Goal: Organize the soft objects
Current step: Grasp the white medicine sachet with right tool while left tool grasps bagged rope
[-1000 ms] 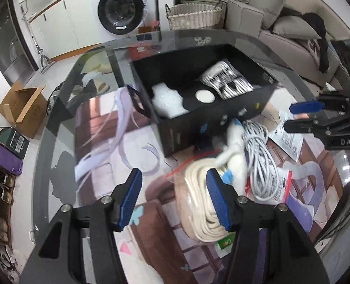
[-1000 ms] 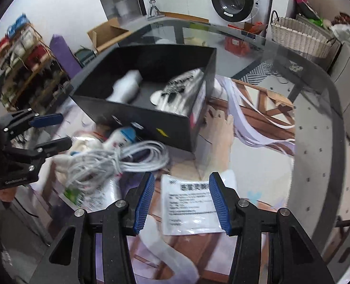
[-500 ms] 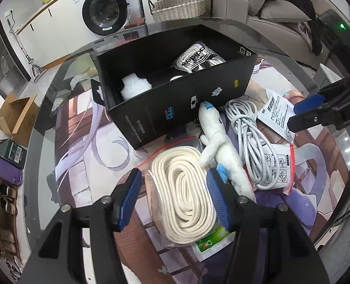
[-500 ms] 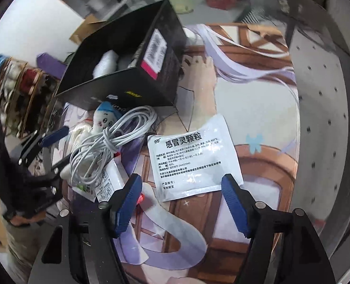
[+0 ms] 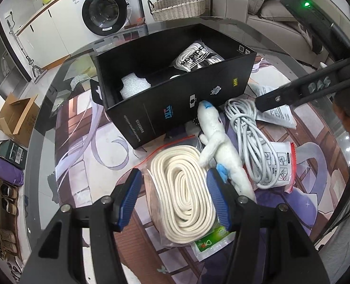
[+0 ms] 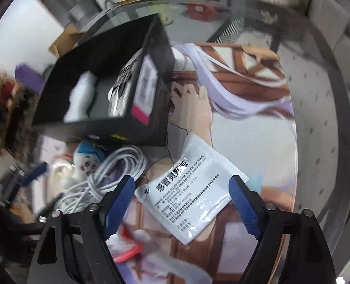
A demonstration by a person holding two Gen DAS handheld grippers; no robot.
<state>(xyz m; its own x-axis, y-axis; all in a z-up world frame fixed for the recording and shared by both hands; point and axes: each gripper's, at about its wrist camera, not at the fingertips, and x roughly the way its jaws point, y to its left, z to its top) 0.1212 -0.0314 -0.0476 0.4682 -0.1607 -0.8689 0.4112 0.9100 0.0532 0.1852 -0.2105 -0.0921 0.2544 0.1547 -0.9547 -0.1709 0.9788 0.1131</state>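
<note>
My left gripper (image 5: 173, 201) hangs open over a coil of cream rope (image 5: 184, 189) in a clear bag, its pads on either side of the coil and not pressing it. Right of the rope lie a white plush toy (image 5: 220, 146) and a bundle of white cable (image 5: 253, 142). Behind them stands a black box (image 5: 175, 108) holding white foam (image 5: 134, 87) and a black-and-white packet (image 5: 196, 56). My right gripper (image 6: 182, 203) is opening its jaws above a white printed sachet (image 6: 191, 194), which lies flat between the pads with neither touching it.
The things lie on a printed mat over a round glass table (image 5: 39, 123). A red-edged packet (image 5: 281, 168) sits under the cable and a green one (image 5: 210, 241) under the rope. Beyond the table are a wicker basket (image 5: 179, 7), a washing machine (image 5: 106, 11), a sofa (image 5: 257, 4) and a cardboard box (image 5: 16, 116).
The left gripper came over the rope coil, then held still. The right gripper opened much wider, rolled, and sank toward the sachet, which now lies between its pads.
</note>
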